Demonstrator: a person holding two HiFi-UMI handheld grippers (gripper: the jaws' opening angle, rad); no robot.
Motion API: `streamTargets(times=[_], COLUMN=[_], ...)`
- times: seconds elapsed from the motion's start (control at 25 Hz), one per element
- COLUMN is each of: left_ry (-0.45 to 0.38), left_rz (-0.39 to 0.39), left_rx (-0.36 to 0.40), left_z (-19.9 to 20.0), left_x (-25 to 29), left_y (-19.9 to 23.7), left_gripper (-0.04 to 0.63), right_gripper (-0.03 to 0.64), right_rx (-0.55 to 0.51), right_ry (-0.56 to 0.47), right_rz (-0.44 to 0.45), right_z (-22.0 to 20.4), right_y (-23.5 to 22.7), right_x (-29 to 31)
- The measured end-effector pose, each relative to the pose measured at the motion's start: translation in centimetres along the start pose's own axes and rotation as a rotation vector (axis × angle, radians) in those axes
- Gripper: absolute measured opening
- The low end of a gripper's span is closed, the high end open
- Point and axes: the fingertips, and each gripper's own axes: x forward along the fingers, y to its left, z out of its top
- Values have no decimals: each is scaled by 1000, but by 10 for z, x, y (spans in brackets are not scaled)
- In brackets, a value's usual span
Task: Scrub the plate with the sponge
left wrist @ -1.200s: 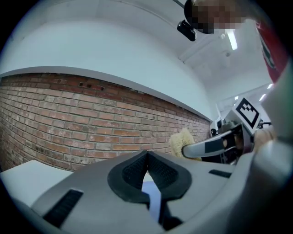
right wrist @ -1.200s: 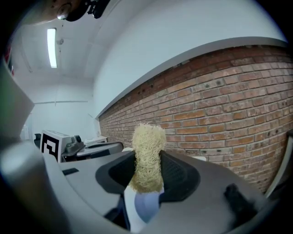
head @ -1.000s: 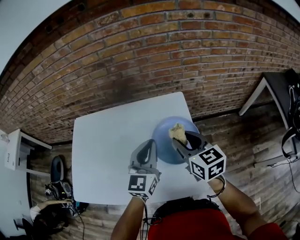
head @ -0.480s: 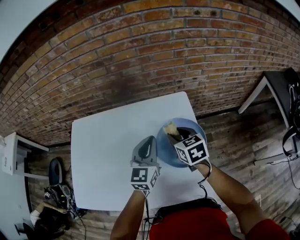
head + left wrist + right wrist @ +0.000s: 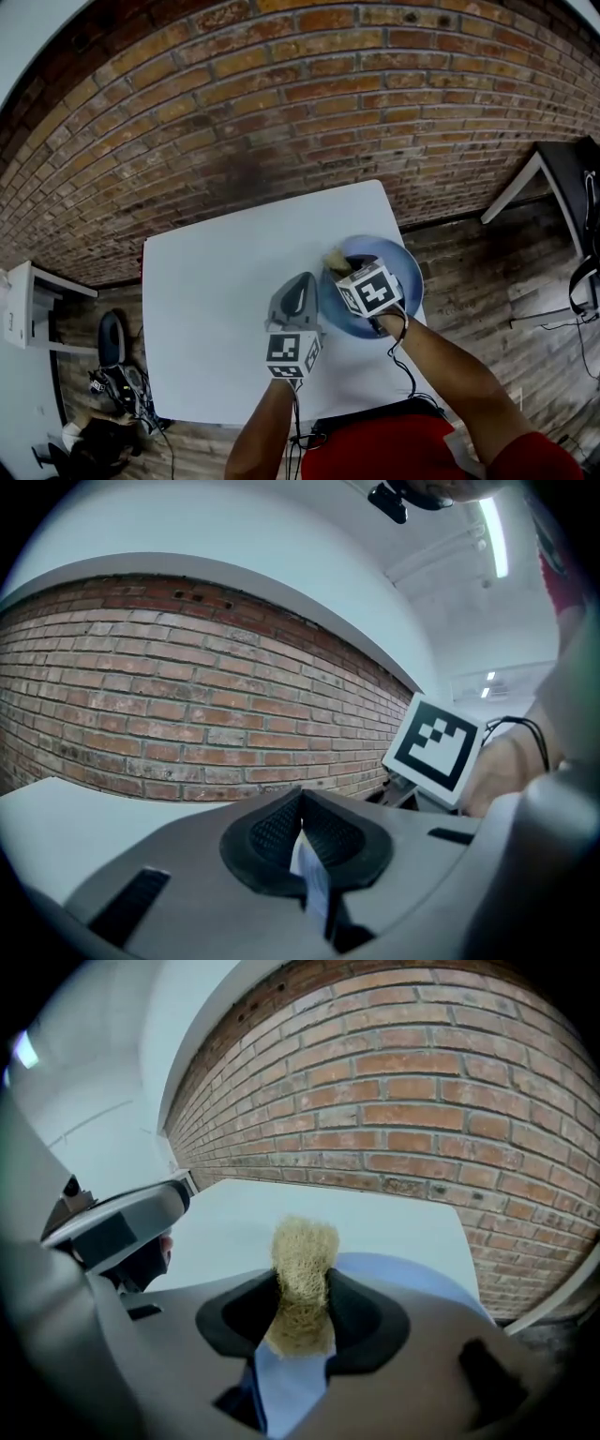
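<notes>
Here we look down on a red brick wall point(image 5: 281, 94) that fills the upper part of the head view, with a worn plank floor point(image 5: 487, 262) below it. Against the wall stands a white table point(image 5: 216, 309), square and bare over most of its top. Near its right edge lies the blue plate point(image 5: 407, 274), flat on the tabletop. We hold the right gripper point(image 5: 339, 270) over the left part of the plate, its marker cube above the middle of the dish. Its jaws are clamped on the sponge point(image 5: 302, 1258), a straw-coloured fibrous wad that stands up beyond the pads. In the right gripper view the blue of the plate shows just beneath and beyond it. Whether the sponge touches the plate we cannot tell. The left gripper point(image 5: 302, 279) is just beside the plate's left rim and points toward the wall. In the left gripper view its pads meet at the tips with nothing between them.
</notes>
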Motion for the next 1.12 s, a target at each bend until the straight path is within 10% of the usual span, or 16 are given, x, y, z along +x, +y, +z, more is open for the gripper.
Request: streamTargets(times=[0.72, 1.12], left_ry=[5, 0], left_rz=[-22, -1], left_rx=[-1, -2], left_z=[3, 4], left_x=[5, -9], left_y=[-18, -17], left_gripper=[12, 12], right_gripper=[161, 161], right_rx=[76, 36], right_ry=[62, 38], right_rz=[-227, 0], right_z=[-36, -29], right_y=[-111, 3], right_x=[-53, -29])
